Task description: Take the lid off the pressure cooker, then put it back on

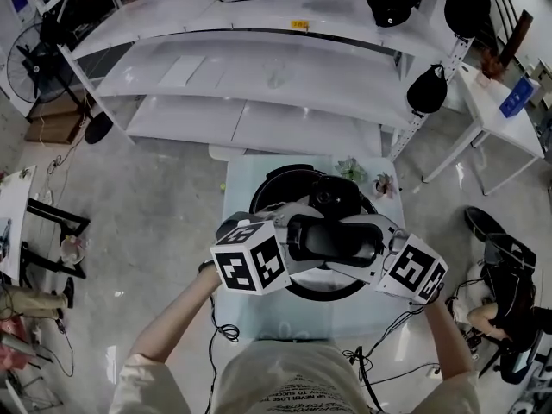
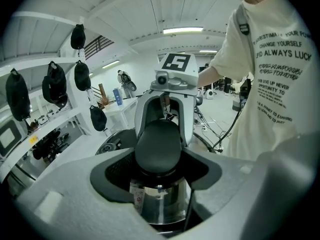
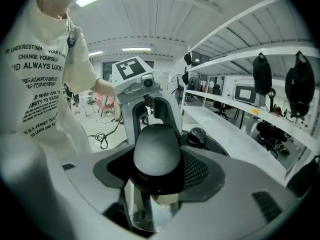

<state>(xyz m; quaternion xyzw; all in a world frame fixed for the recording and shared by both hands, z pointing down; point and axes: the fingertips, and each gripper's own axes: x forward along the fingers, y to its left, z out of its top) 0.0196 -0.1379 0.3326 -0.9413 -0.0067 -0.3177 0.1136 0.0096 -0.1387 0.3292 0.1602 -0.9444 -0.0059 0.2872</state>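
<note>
The black pressure cooker lid (image 1: 280, 192) fills the middle of the small table in the head view, its steam valve (image 1: 332, 192) on the far side. Its long black handle (image 1: 332, 235) lies between my two grippers. My left gripper (image 1: 295, 238) is shut on the handle's left end and my right gripper (image 1: 376, 247) on its right end. In the left gripper view the handle (image 2: 159, 146) sits in my left gripper (image 2: 160, 186), with shiny metal below. The right gripper view shows the handle (image 3: 156, 151) in my right gripper (image 3: 155, 186). Whether the lid rests on the pot I cannot tell.
The cooker stands on a pale table (image 1: 259, 317) with two small potted plants (image 1: 354, 171) at its far edge. White shelving (image 1: 259, 84) with black bags runs behind. Cables (image 1: 379, 352) trail on the floor, and another person sits at the right (image 1: 504, 313).
</note>
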